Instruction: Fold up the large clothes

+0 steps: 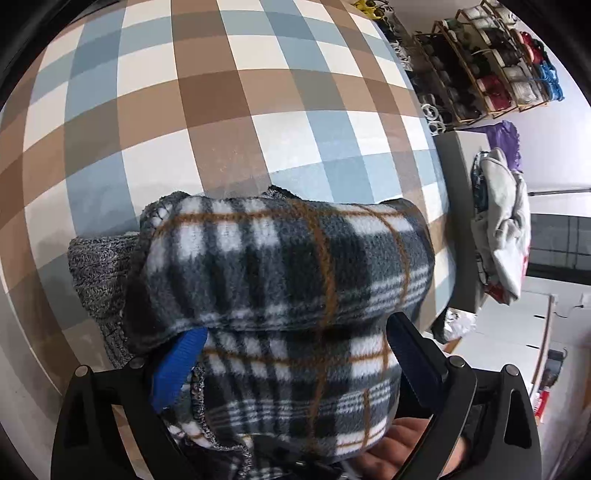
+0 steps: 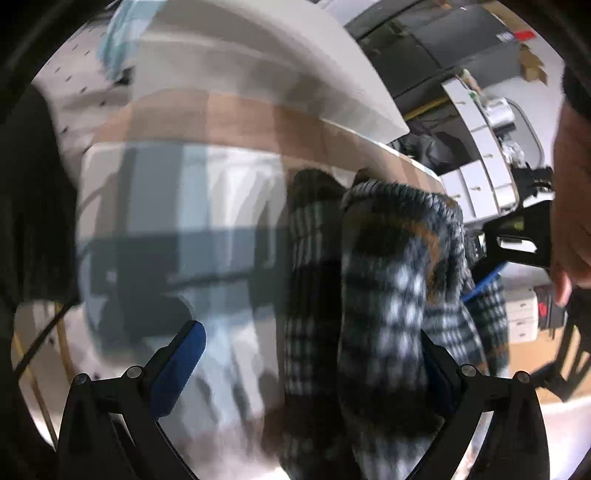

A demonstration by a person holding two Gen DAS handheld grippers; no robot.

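Checked in brown, blue and white, the cloth-covered table (image 1: 229, 110) fills most of the left wrist view, with a wooden shelf rack of yarn rolls (image 1: 491, 62) against the far wall and a heap of pale grey and white clothes (image 1: 502, 229) on a grey stand to the right. No brand name or writing can be read anywhere; a dark box in the blurred right wrist view carries a red and white label (image 2: 517, 36), too smeared to make out.

A folded grey, white and black plaid fleece garment with thin orange lines (image 1: 288, 266) lies bunched on the table, a grey knitted cuff showing at its left edge. The left gripper (image 1: 291, 354) stands spread wide with the fleece bundle filling the space between its blue-padded fingers (image 1: 177, 365); whether they press the fabric I cannot tell.

The right gripper (image 2: 314, 354) is parted too, with a fold of the same garment (image 2: 391, 295) lying against its right finger, the left one bare.
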